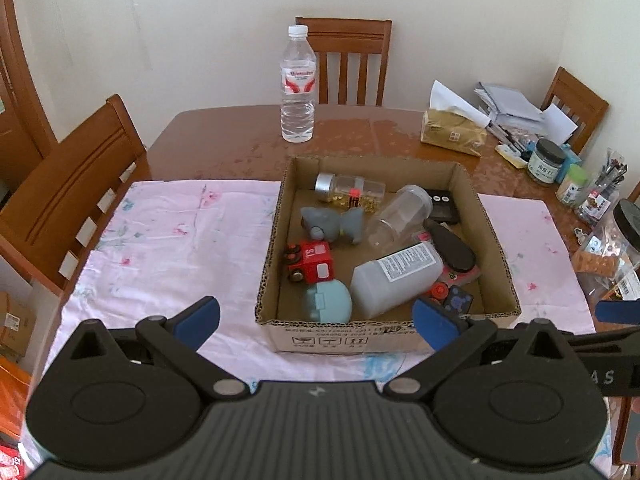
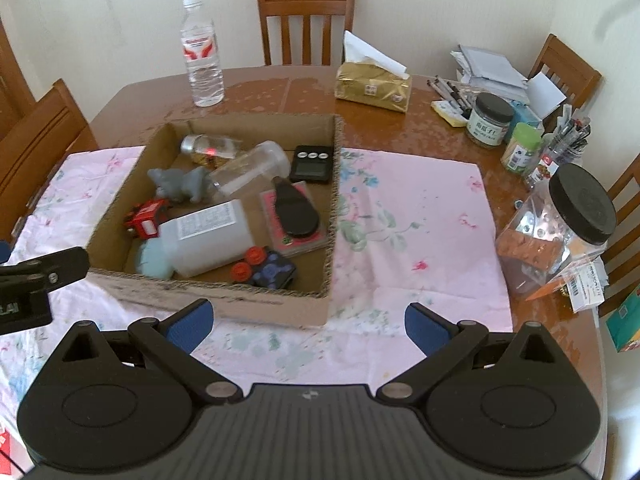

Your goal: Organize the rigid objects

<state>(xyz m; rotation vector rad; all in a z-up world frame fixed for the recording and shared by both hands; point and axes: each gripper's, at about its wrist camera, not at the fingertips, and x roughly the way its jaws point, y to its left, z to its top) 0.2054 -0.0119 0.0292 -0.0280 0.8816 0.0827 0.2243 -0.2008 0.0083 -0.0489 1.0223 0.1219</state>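
A shallow cardboard box sits on a pink cloth. In it lie a white bottle, a clear jar, a glass vial with silver cap, a grey elephant toy, a red toy truck, a light blue case, a black scale and a black oval object. My left gripper is open and empty just before the box's near wall. My right gripper is open and empty at the box's near right corner.
A water bottle stands behind the box. A tissue pack, jars, pens and papers crowd the table's right side. A large clear jar with black lid stands at right. Wooden chairs ring the table.
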